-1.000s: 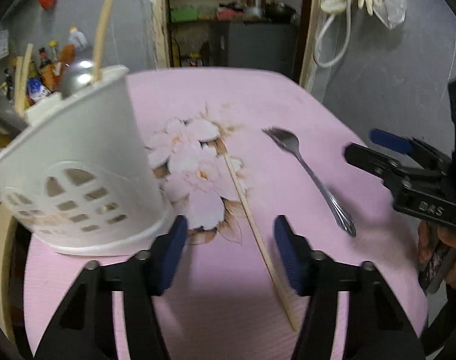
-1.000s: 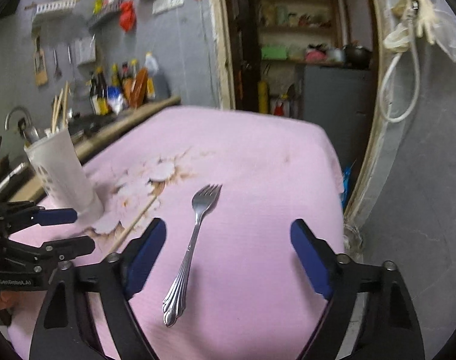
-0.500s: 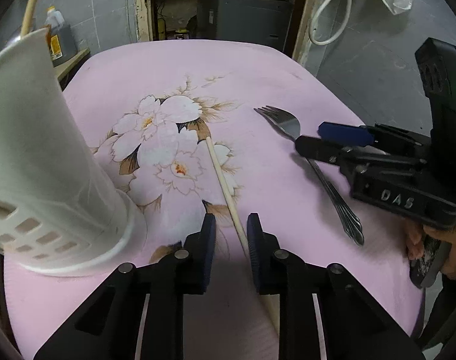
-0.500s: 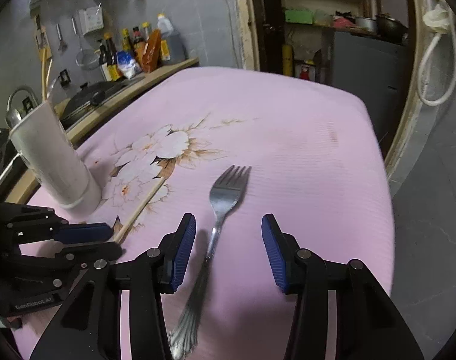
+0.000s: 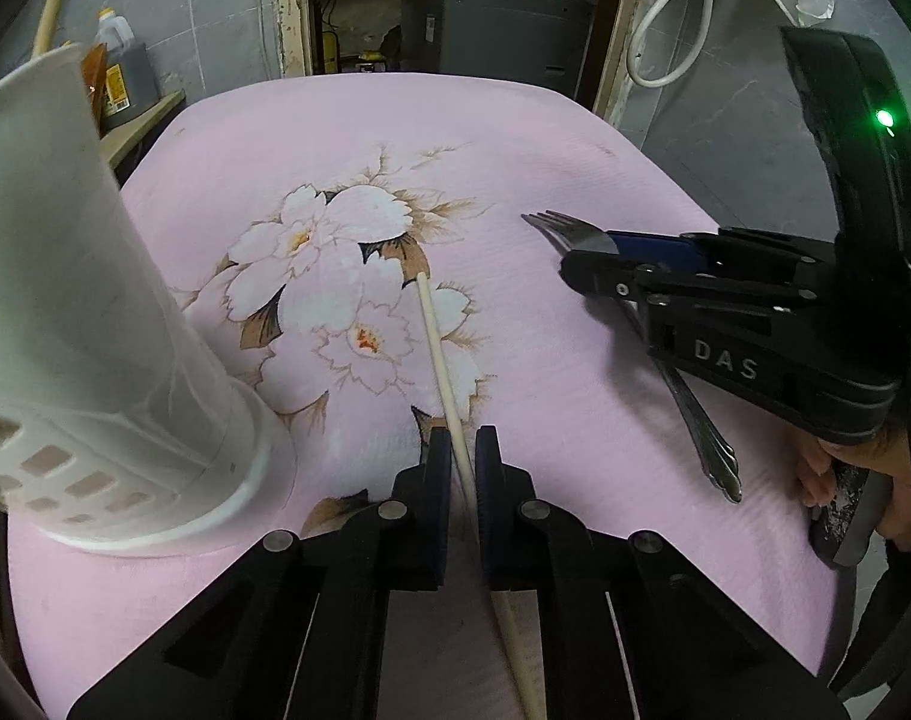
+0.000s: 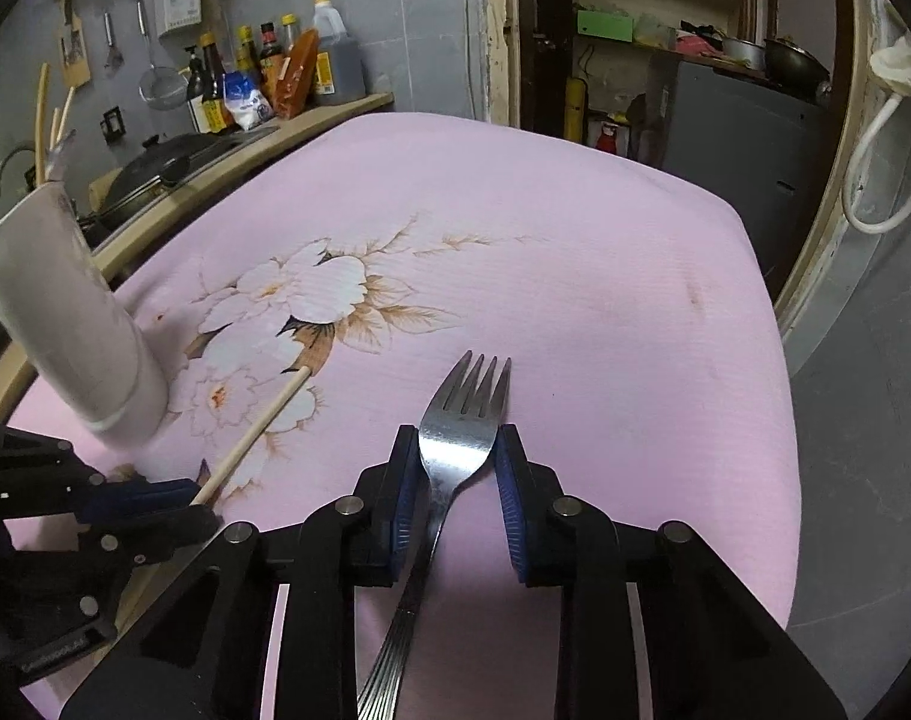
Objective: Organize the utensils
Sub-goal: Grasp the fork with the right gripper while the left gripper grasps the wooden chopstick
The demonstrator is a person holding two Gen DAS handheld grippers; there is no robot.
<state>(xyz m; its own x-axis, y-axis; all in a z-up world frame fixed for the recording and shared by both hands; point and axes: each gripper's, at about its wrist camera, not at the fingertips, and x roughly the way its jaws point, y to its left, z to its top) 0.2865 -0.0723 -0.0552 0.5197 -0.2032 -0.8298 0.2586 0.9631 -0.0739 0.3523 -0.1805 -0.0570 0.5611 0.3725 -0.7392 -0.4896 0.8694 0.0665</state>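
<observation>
A wooden chopstick [image 5: 440, 354] lies on the pink flowered table [image 5: 347, 138]. My left gripper [image 5: 463, 456] is shut on the chopstick, low at the table. A metal fork [image 6: 463, 420] lies to the right. My right gripper [image 6: 460, 468] has its pads closed against both sides of the fork's head, with the tines sticking out ahead. The white utensil holder [image 5: 83, 324] stands at the left with chopsticks in it; it also shows in the right wrist view [image 6: 71, 324]. The right gripper [image 5: 599, 258] shows in the left wrist view.
A counter with sauce bottles [image 6: 263, 90] and a black pan [image 6: 155, 165] runs along the table's left side. A doorway with shelves [image 5: 455, 0] is behind. The table's right edge [image 6: 779, 360] drops off next to a grey wall.
Both grippers came down and closed: the left from wide open to shut on the chopstick, the right from wide open to its pads against the fork's head.
</observation>
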